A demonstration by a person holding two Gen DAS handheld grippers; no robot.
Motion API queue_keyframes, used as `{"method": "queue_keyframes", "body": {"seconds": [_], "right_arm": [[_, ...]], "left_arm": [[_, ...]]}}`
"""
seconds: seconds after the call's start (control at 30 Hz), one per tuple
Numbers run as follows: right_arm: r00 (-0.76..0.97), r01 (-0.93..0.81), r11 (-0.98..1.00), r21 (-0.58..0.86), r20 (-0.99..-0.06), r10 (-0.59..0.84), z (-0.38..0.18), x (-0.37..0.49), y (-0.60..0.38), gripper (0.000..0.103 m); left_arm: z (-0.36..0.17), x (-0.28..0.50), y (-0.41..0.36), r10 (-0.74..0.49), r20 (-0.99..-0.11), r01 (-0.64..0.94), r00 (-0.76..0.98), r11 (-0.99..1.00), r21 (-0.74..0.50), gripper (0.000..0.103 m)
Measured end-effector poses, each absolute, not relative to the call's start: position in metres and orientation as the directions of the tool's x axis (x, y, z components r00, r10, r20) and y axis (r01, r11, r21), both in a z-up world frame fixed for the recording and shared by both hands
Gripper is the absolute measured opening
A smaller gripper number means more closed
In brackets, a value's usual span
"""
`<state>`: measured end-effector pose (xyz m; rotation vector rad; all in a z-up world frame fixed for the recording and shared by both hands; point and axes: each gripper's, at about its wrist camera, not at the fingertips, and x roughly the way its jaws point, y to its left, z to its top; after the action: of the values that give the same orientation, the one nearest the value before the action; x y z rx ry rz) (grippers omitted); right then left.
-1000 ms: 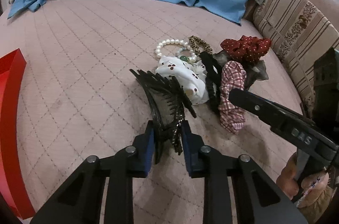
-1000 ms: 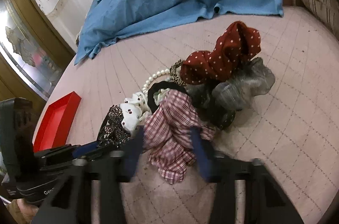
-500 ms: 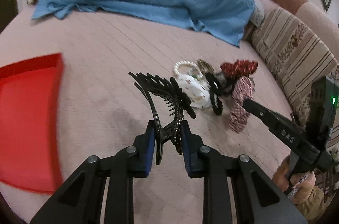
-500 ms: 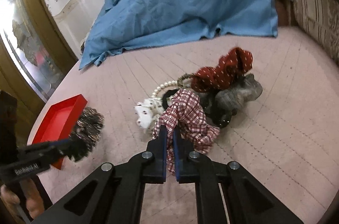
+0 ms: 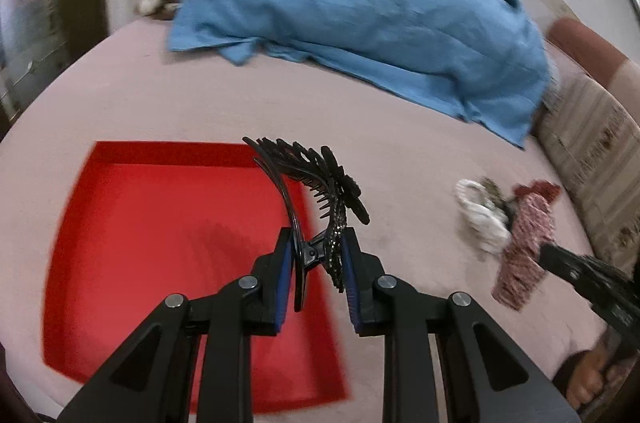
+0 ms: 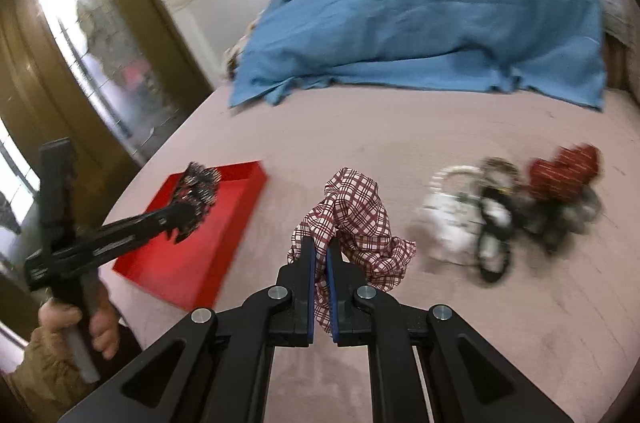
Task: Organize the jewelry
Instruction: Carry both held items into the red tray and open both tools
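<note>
My left gripper [image 5: 314, 255] is shut on a black hair claw clip [image 5: 316, 183] and holds it above the right part of the red tray [image 5: 160, 243]. In the right wrist view the left gripper [image 6: 188, 211] and clip [image 6: 200, 183] hang over the tray [image 6: 192, 255]. My right gripper [image 6: 320, 255] is shut on a red-and-white plaid scrunchie [image 6: 352, 215], lifted off the bed; it also shows in the left wrist view [image 5: 524, 247]. The rest of the pile [image 6: 512, 207] lies to the right: a white spotted scrunchie, a pearl bracelet, a black band, a red dotted scrunchie.
Everything rests on a pink quilted bed [image 5: 360, 111]. A blue sheet [image 5: 360, 7] is heaped at the back. A striped cushion [image 5: 592, 151] lies at the right. A wooden door with glass [image 6: 80, 35] stands at the left.
My left gripper has carried the claw clip left, from the pile to over the red tray. My right gripper has shut on the plaid scrunchie and lifted it left, away from the pile.
</note>
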<state>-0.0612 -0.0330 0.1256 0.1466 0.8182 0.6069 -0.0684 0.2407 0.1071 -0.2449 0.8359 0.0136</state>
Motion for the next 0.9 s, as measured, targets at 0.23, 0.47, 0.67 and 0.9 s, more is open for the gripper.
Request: {"method": "queue_keyframes", "body": {"seconds": [0.23,0.47,0.67,0.9], "right_arm": [[0.437,-0.54,0.77,0.338,-0.67,0.601,0.137,-0.048,0.052,0.006],[0.355,-0.578,0.74,0.344,-0.71,0.608,0.124,-0.009,0.137,0.006],[0.314,-0.582,0.752,0.309,-0.768,0.558,0.094,0.022,0.194,0.006],[0.301,-0.551,0.783,0.289,-0.806,0.51,0.065,0.048,0.224,0.007]], "left_arm": [[0.092,-0.046,0.322,0.012,-0.753,-0.237,0.658,0.952,-0.191,0.022],[0.077,-0.034,0.37,0.022,-0.768,-0.319,0.64,0.917,-0.239,0.019],[0.071,-0.032,0.382,-0.006,-0.767,-0.325,0.642,0.904,-0.279,0.018],[0.072,-0.035,0.392,-0.064,-0.746,-0.31,0.663,0.883,-0.352,0.02]]}}
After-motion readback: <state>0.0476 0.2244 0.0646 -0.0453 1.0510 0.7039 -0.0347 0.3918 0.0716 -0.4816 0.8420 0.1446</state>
